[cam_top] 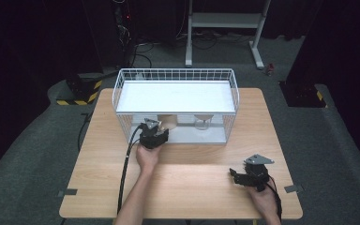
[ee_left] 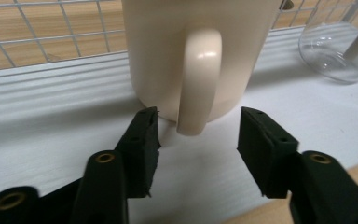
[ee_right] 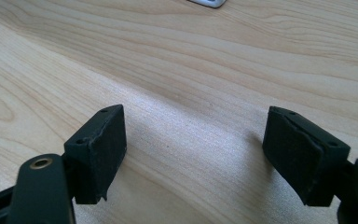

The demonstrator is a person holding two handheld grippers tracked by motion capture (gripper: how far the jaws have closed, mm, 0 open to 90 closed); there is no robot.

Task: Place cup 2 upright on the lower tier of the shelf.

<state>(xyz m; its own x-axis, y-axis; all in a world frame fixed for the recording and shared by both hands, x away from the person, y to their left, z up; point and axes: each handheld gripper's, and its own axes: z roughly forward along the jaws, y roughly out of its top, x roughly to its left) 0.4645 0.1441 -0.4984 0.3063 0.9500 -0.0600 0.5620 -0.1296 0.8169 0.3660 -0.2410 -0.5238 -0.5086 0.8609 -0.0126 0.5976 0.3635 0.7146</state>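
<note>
A cream mug (ee_left: 191, 56) stood on the white lower shelf (ee_left: 51, 116) of a wire rack (cam_top: 176, 75), its smooth, rounded handle (ee_left: 198, 79) facing the left gripper (ee_left: 198, 140). That gripper's black jaws were spread apart on either side of the handle, with the handle's lower end just in front of the gap and neither jaw touching it. In the high view the left hand (cam_top: 147, 157) reached forward from the table's near edge, pushing the left gripper (cam_top: 153, 136) into the rack's open front under the white top shelf (cam_top: 176, 96). The left gripper view also showed a clear glass (ee_left: 335, 46) to the mug's right and the rack's thin wire grid behind.

The right hand (cam_top: 265, 199) rested near the table's front right corner, well apart from the rack. The right gripper (ee_right: 196, 154) hovered with its jaws wide apart over the bare, pale wood-grain table (ee_right: 191, 60), holding nothing.
</note>
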